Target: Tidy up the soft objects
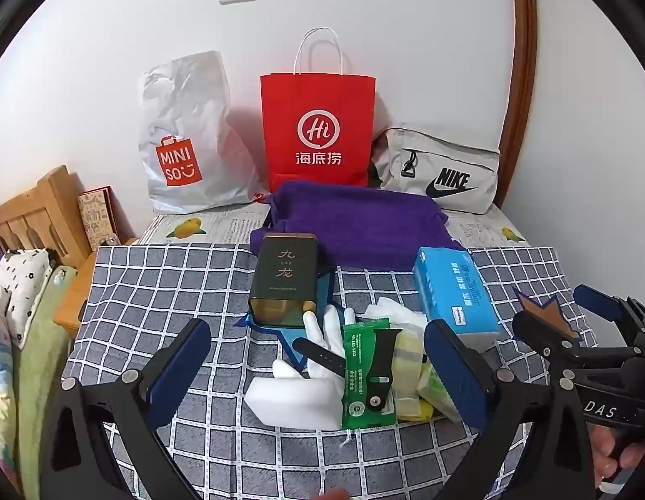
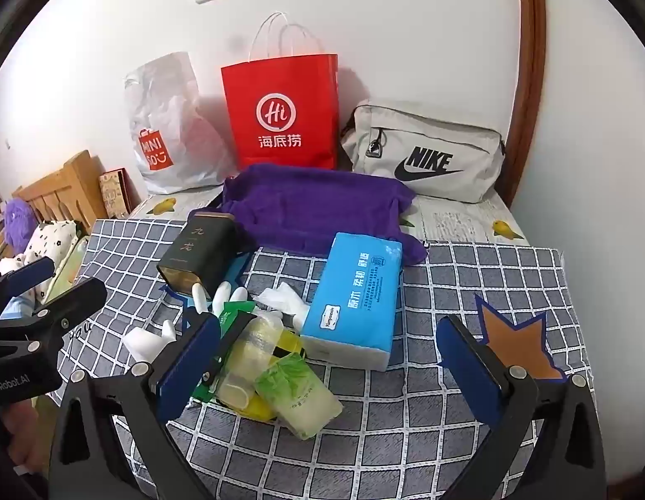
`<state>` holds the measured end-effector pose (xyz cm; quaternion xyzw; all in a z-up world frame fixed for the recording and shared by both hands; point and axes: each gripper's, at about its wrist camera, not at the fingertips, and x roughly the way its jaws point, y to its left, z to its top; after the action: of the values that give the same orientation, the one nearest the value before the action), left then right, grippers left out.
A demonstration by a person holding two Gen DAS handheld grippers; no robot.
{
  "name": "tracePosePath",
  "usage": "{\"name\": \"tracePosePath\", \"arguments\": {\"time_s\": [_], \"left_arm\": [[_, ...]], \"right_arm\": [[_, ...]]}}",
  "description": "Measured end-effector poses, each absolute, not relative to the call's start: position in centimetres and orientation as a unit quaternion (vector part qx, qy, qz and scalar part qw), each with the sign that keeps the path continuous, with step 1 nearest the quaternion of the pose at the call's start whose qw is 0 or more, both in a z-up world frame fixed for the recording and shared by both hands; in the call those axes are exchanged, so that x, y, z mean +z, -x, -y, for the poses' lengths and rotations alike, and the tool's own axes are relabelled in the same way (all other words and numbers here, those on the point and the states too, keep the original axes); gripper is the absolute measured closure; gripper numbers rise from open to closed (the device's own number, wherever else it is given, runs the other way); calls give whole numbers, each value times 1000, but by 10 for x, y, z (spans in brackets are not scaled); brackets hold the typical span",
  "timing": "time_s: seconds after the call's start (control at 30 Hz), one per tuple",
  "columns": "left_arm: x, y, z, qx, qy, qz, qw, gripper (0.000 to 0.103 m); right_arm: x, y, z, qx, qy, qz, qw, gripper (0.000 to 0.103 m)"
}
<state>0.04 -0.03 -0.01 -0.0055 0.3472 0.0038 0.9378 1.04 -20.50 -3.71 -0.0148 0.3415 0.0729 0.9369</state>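
A pile lies on the checked cloth (image 1: 164, 291): a white foam block (image 1: 293, 400), a white glove (image 1: 331, 333), a green wipes packet (image 1: 364, 375) with a black watch strap (image 1: 381, 371) on it, a yellow roll (image 2: 256, 354), a green tissue pack (image 2: 301, 396) and a blue tissue pack (image 1: 456, 291), which also shows in the right wrist view (image 2: 356, 300). A purple cloth (image 1: 356, 225) lies behind. My left gripper (image 1: 322, 366) is open, its fingers either side of the pile. My right gripper (image 2: 331, 366) is open over the pile's right part.
A dark tin (image 1: 281, 279) lies beside the pile. At the wall stand a white Miniso bag (image 1: 185, 137), a red paper bag (image 1: 318, 125) and a grey Nike pouch (image 1: 443, 171). A wooden bed frame (image 1: 35, 212) and bedding are at the left.
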Motion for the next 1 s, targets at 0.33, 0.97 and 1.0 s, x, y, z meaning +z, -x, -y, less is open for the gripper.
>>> {"name": "tracePosePath", "arguments": {"time_s": [0.33, 0.97, 1.0], "left_arm": [[0, 1, -1, 5, 13, -348, 937, 0], [-1, 4, -7, 1, 19, -344, 939, 0], [-1, 4, -7, 1, 19, -345, 939, 0]], "right_arm": [[-31, -3, 201, 69, 10, -340, 938, 0], [-32, -1, 201, 74, 3, -338, 938, 0], [-32, -1, 201, 74, 4, -338, 938, 0]]}}
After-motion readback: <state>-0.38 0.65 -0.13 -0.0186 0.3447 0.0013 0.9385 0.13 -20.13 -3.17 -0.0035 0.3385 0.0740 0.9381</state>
